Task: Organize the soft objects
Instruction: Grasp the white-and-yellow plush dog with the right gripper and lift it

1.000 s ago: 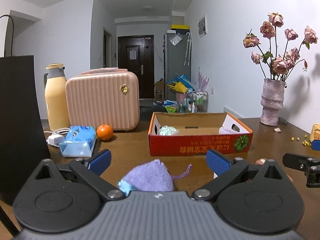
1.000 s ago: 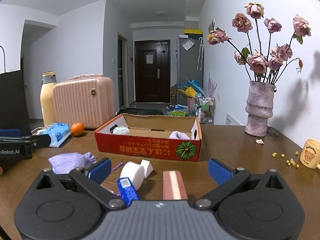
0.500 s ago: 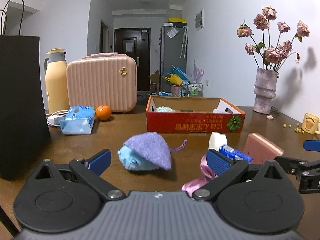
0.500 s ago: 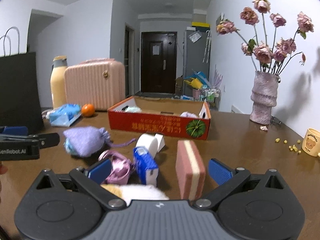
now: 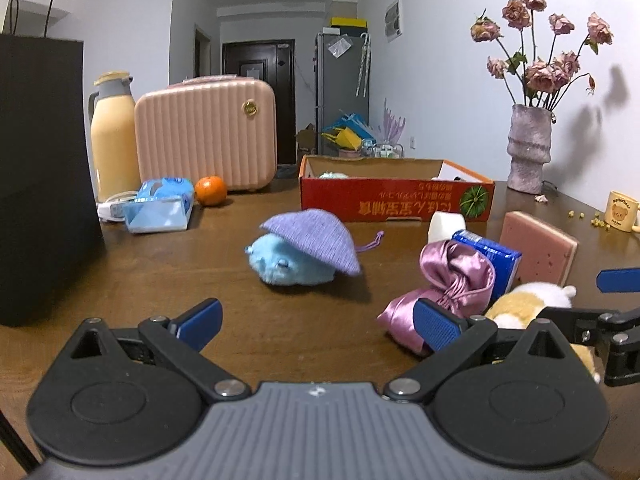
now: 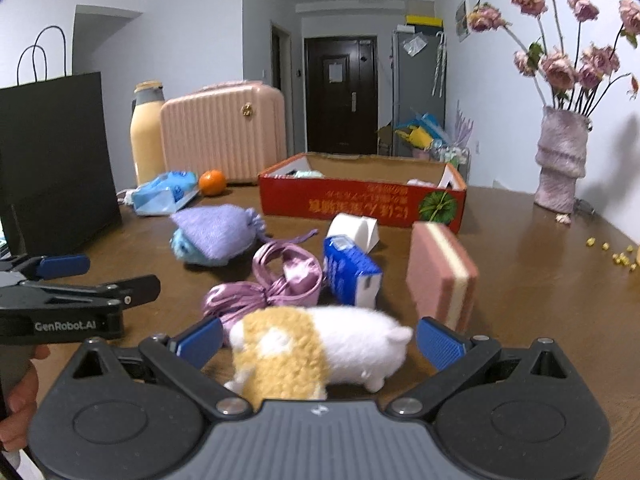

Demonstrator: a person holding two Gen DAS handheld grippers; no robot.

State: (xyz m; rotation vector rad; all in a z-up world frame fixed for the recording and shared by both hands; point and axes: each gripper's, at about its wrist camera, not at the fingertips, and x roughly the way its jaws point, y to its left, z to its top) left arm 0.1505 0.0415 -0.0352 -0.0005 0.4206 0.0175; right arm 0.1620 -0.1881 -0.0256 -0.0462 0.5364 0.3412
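A white and tan plush toy (image 6: 312, 348) lies on the table between the open fingers of my right gripper (image 6: 318, 344); it also shows in the left wrist view (image 5: 528, 300). A blue plush under a purple knit pouch (image 5: 304, 248) lies ahead of my left gripper (image 5: 318, 322), which is open and empty. A pink satin pouch (image 5: 452, 284) lies beside the left gripper's right finger (image 5: 436, 324). A red cardboard box (image 5: 396, 200) stands at the back with soft items inside.
A pink sponge block (image 6: 440, 276), a blue carton (image 6: 352, 272) and a white foam piece (image 6: 356, 228) lie near the box. A black paper bag (image 5: 40, 176) stands at the left. A pink case (image 5: 208, 136), flask (image 5: 114, 136), orange (image 5: 211, 190), tissue pack (image 5: 160, 208), vase (image 5: 528, 148) and mug (image 5: 622, 212) ring the table.
Both grippers have pulled back from the box toward the near side of the table. The white and tan plush has come between my right gripper's fingers.
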